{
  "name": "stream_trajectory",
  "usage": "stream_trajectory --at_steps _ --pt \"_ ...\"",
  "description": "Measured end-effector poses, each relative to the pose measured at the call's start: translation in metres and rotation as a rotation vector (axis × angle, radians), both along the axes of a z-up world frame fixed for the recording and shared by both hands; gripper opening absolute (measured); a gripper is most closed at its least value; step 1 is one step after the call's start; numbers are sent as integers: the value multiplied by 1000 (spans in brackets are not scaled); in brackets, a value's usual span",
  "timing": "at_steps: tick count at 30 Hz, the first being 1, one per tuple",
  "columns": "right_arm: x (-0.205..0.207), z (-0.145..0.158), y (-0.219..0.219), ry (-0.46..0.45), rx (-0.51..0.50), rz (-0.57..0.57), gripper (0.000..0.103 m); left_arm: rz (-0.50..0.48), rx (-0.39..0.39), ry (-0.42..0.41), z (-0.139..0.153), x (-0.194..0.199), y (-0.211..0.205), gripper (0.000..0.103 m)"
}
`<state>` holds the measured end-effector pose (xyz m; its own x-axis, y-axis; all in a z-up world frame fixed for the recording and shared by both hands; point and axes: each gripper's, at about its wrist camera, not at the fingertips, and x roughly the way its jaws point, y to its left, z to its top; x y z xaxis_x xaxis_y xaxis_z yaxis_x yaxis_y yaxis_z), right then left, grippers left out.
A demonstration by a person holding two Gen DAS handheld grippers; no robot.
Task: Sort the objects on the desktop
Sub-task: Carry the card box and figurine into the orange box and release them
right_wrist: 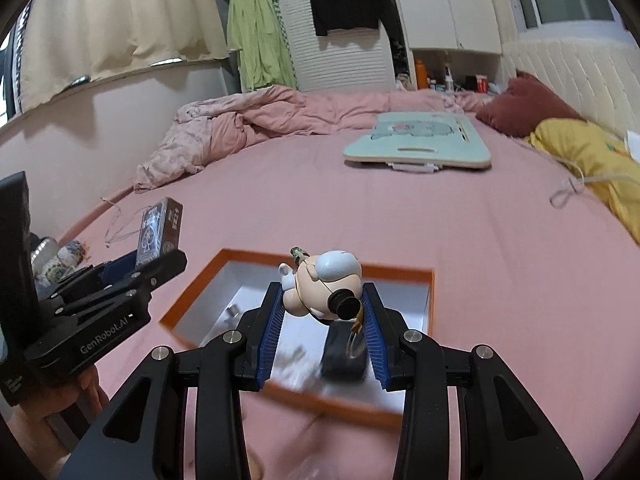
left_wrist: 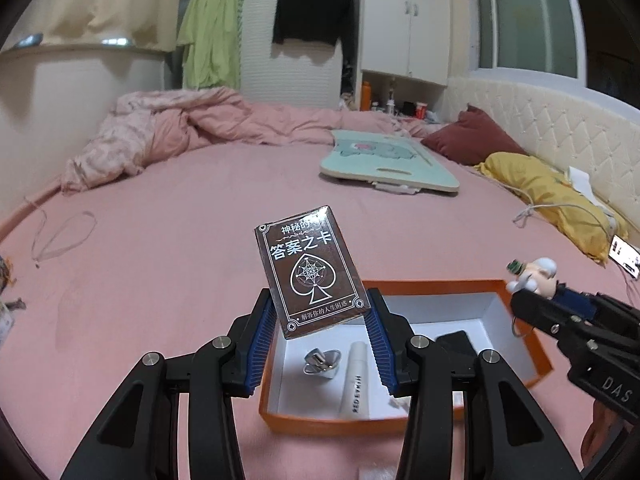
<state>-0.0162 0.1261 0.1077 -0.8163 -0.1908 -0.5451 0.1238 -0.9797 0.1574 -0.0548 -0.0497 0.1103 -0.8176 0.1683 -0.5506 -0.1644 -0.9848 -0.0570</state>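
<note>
**Card box and figurine poised over orange box**

The card box (left_wrist: 312,270) is pinched between the pads of the left claw (left_wrist: 322,316), held tilted above the near-left corner of the orange box (left_wrist: 524,344) on the pink bed (left_wrist: 180,208). The right claw (right_wrist: 324,310) pinches a figurine keychain (right_wrist: 320,284) over the same box. Each load is best lowered into a bare patch, clear of the white tube (left_wrist: 356,384) and metal clip (left_wrist: 320,362) inside. The card box reads "答案之卡"; the left claw body reads "GenRobot.AI".
</note>
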Motion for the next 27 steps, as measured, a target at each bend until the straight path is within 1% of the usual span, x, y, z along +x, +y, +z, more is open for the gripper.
stream_trajectory --at_steps 3,7,9,14,27 --pt "-11 -7 1 -10 10 4 40 -12 -26 -24 -10 -3 4 43" --pt "-19 -23 4 -58 -12 -8 40 -43 -60 -31 -14 -2 14 43" --pt "-22 -29 4 -83 -14 -8 40 -48 -59 -45 -17 -3 15 43" --pt "-24 -36 6 -109 -25 -10 40 -49 -59 -77 -23 -5 16 43" --pt "-24 -42 5 -133 -29 -9 40 -47 -52 -102 -27 -4 17 43"
